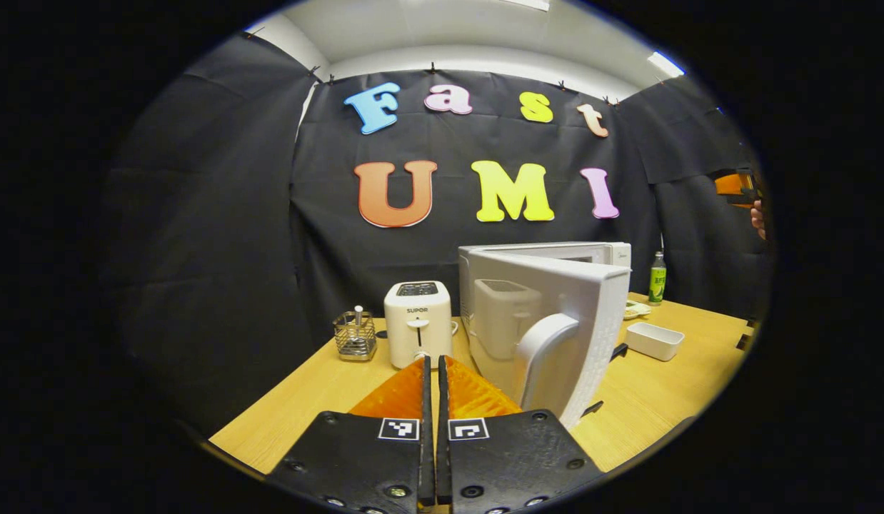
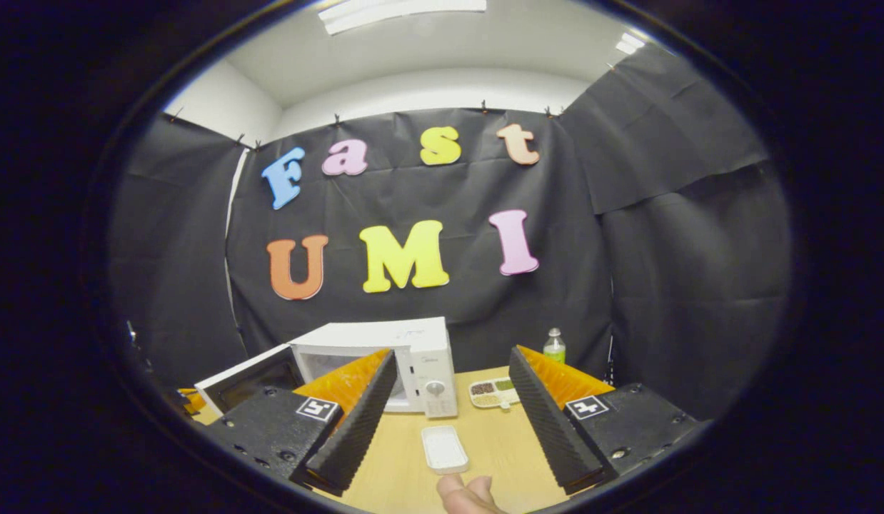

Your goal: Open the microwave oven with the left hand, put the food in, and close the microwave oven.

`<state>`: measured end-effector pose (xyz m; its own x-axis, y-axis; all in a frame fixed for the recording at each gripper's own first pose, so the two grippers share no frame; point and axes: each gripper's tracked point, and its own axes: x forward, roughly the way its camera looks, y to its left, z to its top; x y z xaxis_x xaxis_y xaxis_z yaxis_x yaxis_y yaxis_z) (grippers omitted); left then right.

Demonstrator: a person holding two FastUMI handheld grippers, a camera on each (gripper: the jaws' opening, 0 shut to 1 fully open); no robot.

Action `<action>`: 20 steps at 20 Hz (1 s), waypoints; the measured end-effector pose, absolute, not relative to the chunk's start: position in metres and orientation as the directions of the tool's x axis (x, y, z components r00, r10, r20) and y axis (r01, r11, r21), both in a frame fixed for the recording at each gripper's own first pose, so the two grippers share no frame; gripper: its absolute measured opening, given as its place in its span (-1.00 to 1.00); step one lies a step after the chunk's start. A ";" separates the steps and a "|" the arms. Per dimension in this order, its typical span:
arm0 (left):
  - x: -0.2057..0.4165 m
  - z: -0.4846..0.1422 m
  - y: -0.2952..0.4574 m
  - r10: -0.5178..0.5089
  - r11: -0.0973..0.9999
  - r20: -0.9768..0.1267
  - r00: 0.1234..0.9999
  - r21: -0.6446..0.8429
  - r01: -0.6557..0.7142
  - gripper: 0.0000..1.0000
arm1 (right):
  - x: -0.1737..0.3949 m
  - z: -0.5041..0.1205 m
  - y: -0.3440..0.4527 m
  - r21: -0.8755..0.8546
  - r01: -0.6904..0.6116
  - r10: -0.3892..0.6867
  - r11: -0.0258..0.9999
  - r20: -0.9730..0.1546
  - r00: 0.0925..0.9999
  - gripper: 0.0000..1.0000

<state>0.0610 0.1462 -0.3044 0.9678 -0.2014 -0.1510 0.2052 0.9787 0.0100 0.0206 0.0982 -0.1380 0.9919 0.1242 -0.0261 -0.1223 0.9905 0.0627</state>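
One microwave [image 2: 385,357], one toaster [image 1: 418,323], two dishes [image 2: 444,450]

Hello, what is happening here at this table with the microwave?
A person works with two handheld grippers. The microwave door stands open. The left gripper is shut on nothing, just in front of the door. The right gripper is open above the table, aimed at a white dish. Nothing is loaded yet.

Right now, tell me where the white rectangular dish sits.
In the right gripper view, the white rectangular dish lies on the wooden table, in front of the microwave's control panel, near a food tray.
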 end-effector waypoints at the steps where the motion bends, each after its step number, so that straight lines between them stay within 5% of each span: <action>1: 0.056 -0.308 0.135 -0.226 0.973 -0.172 0.959 0.005 0.231 -0.99 | 0.007 -0.134 0.086 0.056 -0.113 0.114 0.992 -0.018 0.993 0.82; 4: 0.043 -0.298 0.108 -0.264 0.962 -0.155 0.952 0.027 0.271 -1.00 | -0.012 -0.121 0.069 0.000 -0.109 0.109 0.994 0.011 0.994 0.82; 5: 0.039 -0.296 0.094 -0.296 0.953 -0.152 0.943 0.012 0.302 -1.00 | -0.016 -0.120 0.065 -0.006 -0.111 0.111 0.994 0.014 0.994 1.00; 6: 0.037 -0.294 0.084 -0.315 0.948 -0.142 0.938 0.004 0.319 -1.00 | -0.019 -0.120 0.063 -0.006 -0.116 0.116 0.993 0.014 0.993 0.82; 9: 0.035 -0.288 0.053 -0.365 0.930 -0.133 0.921 -0.008 0.367 -1.00 | -0.025 -0.124 0.053 -0.001 -0.123 0.123 0.992 0.006 0.992 0.82; 10: 0.037 -0.285 0.044 -0.376 0.926 -0.128 0.918 -0.001 0.379 -1.00 | -0.027 -0.124 0.050 -0.012 -0.125 0.126 0.992 0.009 0.992 1.00; 11: 0.041 -0.285 0.034 -0.392 0.919 -0.127 0.911 -0.004 0.395 -1.00 | -0.028 -0.124 0.045 -0.020 -0.119 0.119 0.993 0.007 0.993 0.82; 13: 0.048 -0.288 0.018 -0.418 0.907 -0.137 0.898 -0.009 0.420 -1.00 | -0.031 -0.123 0.039 -0.019 -0.113 0.114 0.993 0.015 0.993 1.00; 14: 0.052 -0.291 0.011 -0.426 0.903 -0.144 0.893 -0.010 0.429 -1.00 | -0.033 -0.121 0.038 -0.019 -0.116 0.116 0.993 0.020 0.993 0.82; 15: 0.058 -0.292 0.005 -0.434 0.899 -0.147 0.889 -0.014 0.437 -1.00 | -0.035 -0.123 0.037 -0.020 -0.116 0.116 0.993 0.021 0.993 1.00; 16: 0.064 -0.294 -0.002 -0.444 0.895 -0.153 0.883 -0.025 0.446 -1.00 | -0.036 -0.122 0.035 -0.021 -0.115 0.115 0.993 0.026 0.993 0.82; 17: 0.069 -0.296 -0.009 -0.457 0.889 -0.156 0.876 -0.040 0.457 -1.00 | -0.037 -0.121 0.034 -0.024 -0.116 0.117 0.993 0.032 0.993 1.00; 18: 0.075 -0.297 -0.021 -0.479 0.877 -0.152 0.864 -0.054 0.477 -1.00 | -0.038 -0.118 0.034 -0.026 -0.119 0.120 0.993 0.038 0.992 0.82; 20: 0.084 -0.301 -0.037 -0.512 0.859 -0.153 0.845 -0.075 0.507 -1.00 | -0.039 -0.120 0.033 -0.026 -0.124 0.125 0.992 0.041 0.991 0.82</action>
<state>0.0840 -0.0373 -0.3012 0.8451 -0.5124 -0.1525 0.5070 0.8586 -0.0755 -0.0390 0.0330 -0.1197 0.9913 0.1254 0.0405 -0.1244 0.9919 -0.0262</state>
